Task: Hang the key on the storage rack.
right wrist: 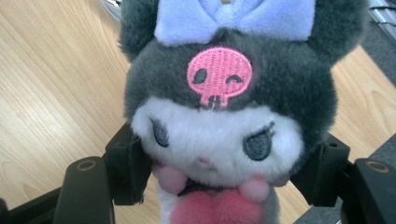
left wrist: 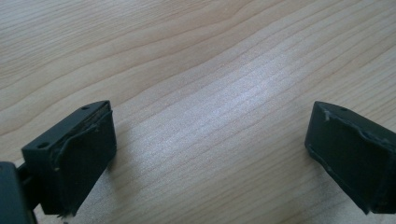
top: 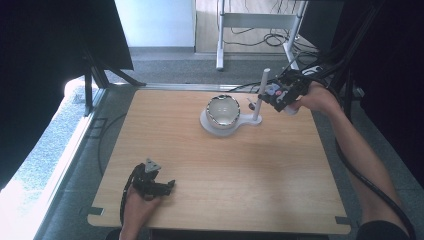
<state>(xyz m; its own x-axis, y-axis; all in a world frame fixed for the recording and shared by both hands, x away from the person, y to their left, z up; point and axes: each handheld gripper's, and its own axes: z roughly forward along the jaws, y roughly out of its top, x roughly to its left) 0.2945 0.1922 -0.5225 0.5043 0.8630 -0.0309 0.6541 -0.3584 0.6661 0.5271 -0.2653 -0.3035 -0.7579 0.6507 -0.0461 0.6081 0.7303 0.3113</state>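
My right gripper (top: 278, 98) (right wrist: 224, 173) is shut on a plush toy (right wrist: 224, 107) with a dark grey hood, a pink skull patch, a white face and a lilac bow. In the high view the plush toy (top: 273, 92) hangs at the back right of the table, right beside a white upright post (top: 262, 92). The post rises from a white base (top: 246, 120) that carries a pale bowl (top: 223, 111). Near the table's front left my left gripper (top: 161, 186) (left wrist: 208, 149) rests low over the wood, open, with nothing between its jaws.
The wooden table (top: 220, 165) has bare wood across its middle and front. Beyond its far edge stand a white metal frame (top: 255, 22) and loose cables (top: 272, 39) on the floor. Dark stands (top: 95, 75) flank the table at the back left and right.
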